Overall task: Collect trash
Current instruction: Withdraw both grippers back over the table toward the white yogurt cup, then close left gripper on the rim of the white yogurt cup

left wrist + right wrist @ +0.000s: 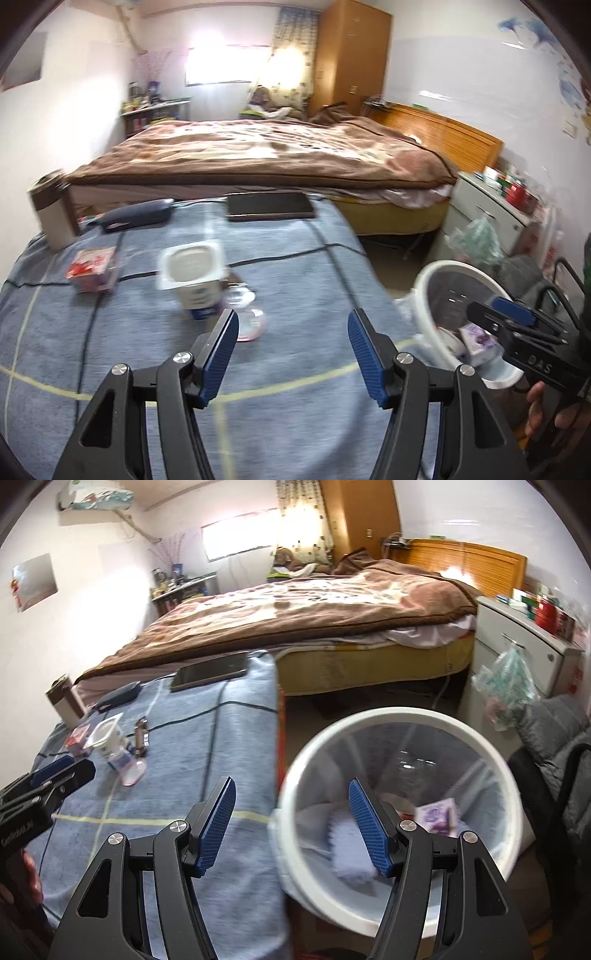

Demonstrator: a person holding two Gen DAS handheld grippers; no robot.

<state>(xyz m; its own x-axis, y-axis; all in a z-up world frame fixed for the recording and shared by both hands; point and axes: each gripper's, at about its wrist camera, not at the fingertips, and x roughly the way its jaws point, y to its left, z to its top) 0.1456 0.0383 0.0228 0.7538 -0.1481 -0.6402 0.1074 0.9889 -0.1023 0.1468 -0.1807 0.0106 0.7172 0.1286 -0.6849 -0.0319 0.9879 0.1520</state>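
Observation:
On the blue-grey cloth of the table (295, 266) stands an empty white yogurt cup (192, 273). A clear plastic bottle (247, 314) lies against it, and a red and white packet (94, 267) sits to the left. My left gripper (291, 321) hovers open over the cloth, just right of the bottle, with nothing between its pads. Off the table's right edge stands a white bin (399, 716) lined with a clear bag, holding a purple carton (437, 814) and pale wrappers. My right gripper (291, 786) is open and empty above the bin's left rim.
A dark tablet (269, 206), a dark case (136, 216) and a steel flask (51, 210) stand along the table's far edge. A black cable (295, 254) crosses the cloth. Beyond are a bed (258, 155), a white cabinet (517, 635) and a chair with a grey jacket (554, 731).

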